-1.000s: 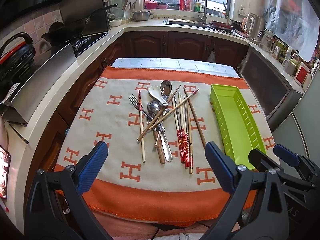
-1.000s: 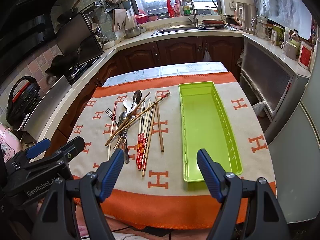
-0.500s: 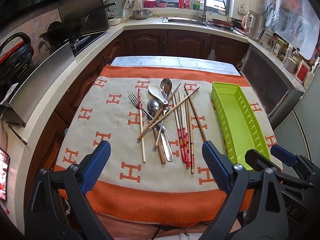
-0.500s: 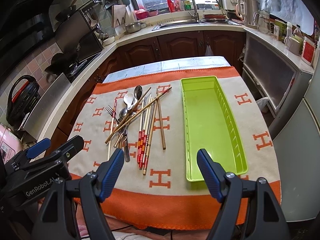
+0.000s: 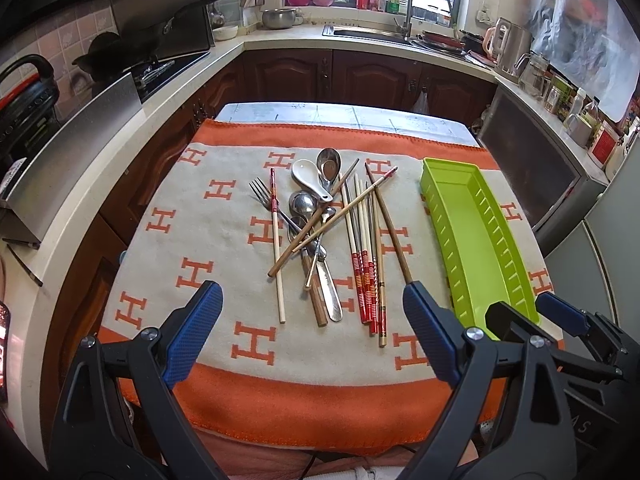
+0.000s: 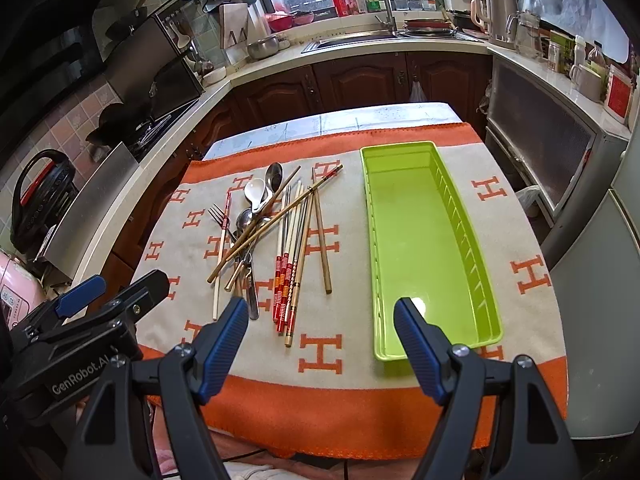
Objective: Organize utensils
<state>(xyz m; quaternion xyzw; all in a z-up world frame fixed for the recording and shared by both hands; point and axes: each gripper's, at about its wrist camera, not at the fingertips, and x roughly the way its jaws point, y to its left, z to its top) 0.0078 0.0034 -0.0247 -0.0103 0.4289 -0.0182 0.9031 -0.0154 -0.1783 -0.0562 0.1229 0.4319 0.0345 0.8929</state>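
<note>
A heap of utensils lies mid-cloth: several chopsticks, a white ceramic spoon, metal spoons and a fork. To its right stands an empty lime-green tray. My left gripper hovers open over the cloth's near edge, in front of the heap, nothing between its fingers. In the right wrist view the same heap sits left of the tray. My right gripper is open and empty near the tray's front end.
An orange and cream cloth with H marks covers the small table. Kitchen counters ring it: a stove with pans at left, a sink at the back, jars and a kettle at right. A fridge stands close right.
Both views have crept slightly forward and lower toward the cloth. The left gripper's fingers narrowed a touch. The utensils and tray have not moved.
</note>
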